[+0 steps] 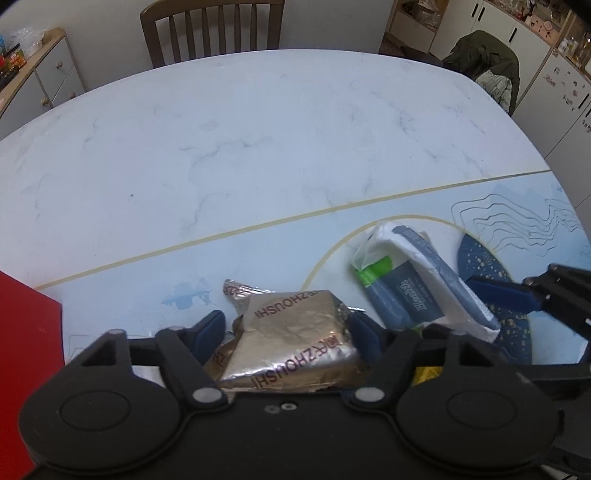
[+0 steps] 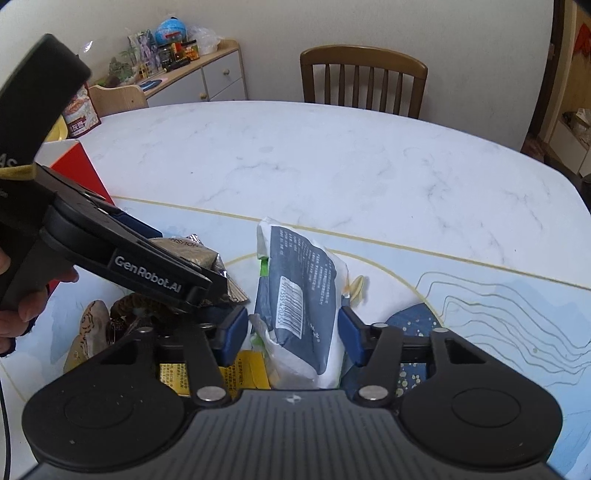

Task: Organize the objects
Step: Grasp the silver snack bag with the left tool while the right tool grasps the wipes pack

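Observation:
A crinkled silver-gold foil packet (image 1: 295, 332) printed with "ZHOUSHI" lies on the pale blue mat, and my left gripper (image 1: 288, 328) is closed on its two sides. To its right lies a dark blue and white tissue pack (image 1: 413, 280) with a green strip. In the right wrist view that tissue pack (image 2: 299, 295) sits barcode-up between the blue pads of my right gripper (image 2: 293, 332), which press on both its sides. The left gripper's body crosses that view at the left, over the foil packet (image 2: 192, 251). One blue finger (image 1: 502, 295) of the right gripper shows beside the tissue pack.
A red box (image 1: 22, 350) stands at the left edge of the marble table (image 1: 258, 129). A yellow packet (image 2: 247, 373) and brown patterned items (image 2: 92, 325) lie under the grippers. A wooden chair (image 1: 212, 29) is at the far side. A hand (image 2: 22, 306) holds the left gripper.

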